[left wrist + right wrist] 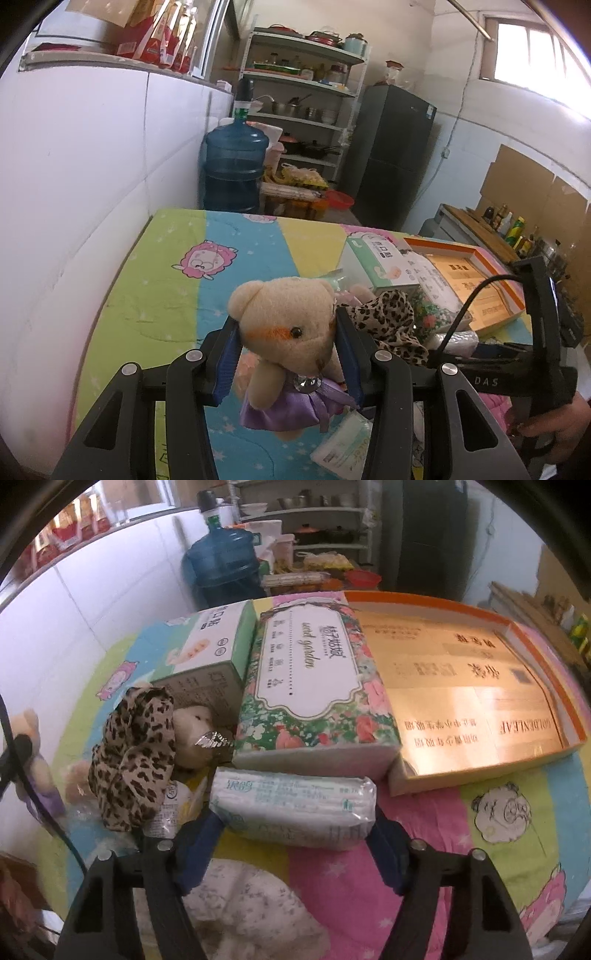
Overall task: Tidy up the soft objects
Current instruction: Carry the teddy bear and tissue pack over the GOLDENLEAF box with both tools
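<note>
Your left claw (288,332) holds the teddy bear (291,332) by its head, lifted. Right claw (295,830) sits half-wide round the tissue pack (295,808), at 6 o'clock of the floral pack (314,686); pads look touching, can't tell if gripping. Slick wrapper may slip w/ a shallow pinch.

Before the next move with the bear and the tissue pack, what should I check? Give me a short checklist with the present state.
1. Left claw grips the beige plush bear in a purple dress: ok.
2. Bear is lifted off the colourful cartoon sheet: ok.
3. Small white soft tissue pack sits between the right claw fingers: ok.
4. Right claw presses firmly on the pack: cannot tell.
5. Orange shallow cardboard box has free room: ok.
</note>
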`<act>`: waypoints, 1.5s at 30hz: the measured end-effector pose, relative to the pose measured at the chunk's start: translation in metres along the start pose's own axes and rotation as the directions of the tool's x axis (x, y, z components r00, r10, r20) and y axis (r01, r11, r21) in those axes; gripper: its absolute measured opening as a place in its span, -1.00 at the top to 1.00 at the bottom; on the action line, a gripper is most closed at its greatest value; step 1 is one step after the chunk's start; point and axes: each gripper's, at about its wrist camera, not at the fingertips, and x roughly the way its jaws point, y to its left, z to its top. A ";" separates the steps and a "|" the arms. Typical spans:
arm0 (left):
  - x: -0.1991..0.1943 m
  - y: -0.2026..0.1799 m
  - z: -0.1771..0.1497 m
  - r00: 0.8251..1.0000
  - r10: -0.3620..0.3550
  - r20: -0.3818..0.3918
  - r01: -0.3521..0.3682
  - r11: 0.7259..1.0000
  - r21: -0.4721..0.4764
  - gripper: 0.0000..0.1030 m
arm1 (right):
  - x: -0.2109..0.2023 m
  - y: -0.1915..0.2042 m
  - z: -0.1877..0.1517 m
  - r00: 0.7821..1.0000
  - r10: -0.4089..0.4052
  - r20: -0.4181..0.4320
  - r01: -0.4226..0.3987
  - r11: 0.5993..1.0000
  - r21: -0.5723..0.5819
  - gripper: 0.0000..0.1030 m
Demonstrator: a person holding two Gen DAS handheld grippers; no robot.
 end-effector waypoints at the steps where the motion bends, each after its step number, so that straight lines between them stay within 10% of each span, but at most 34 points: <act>1: 0.000 0.000 0.000 1.000 -0.004 0.000 0.004 1.000 0.001 0.06 | -0.002 0.000 0.000 1.000 -0.010 0.003 0.010 1.000 0.001 -0.40; 22: -0.025 -0.026 0.024 0.990 -0.136 0.038 0.134 0.989 0.060 0.06 | -0.099 0.005 -0.012 0.976 0.034 0.216 -0.040 0.999 0.022 -0.39; 45: -0.028 -0.138 0.075 0.937 -0.347 0.037 0.333 0.921 0.201 0.05 | -0.177 -0.107 -0.017 0.919 -0.180 0.351 0.108 0.971 0.215 -0.39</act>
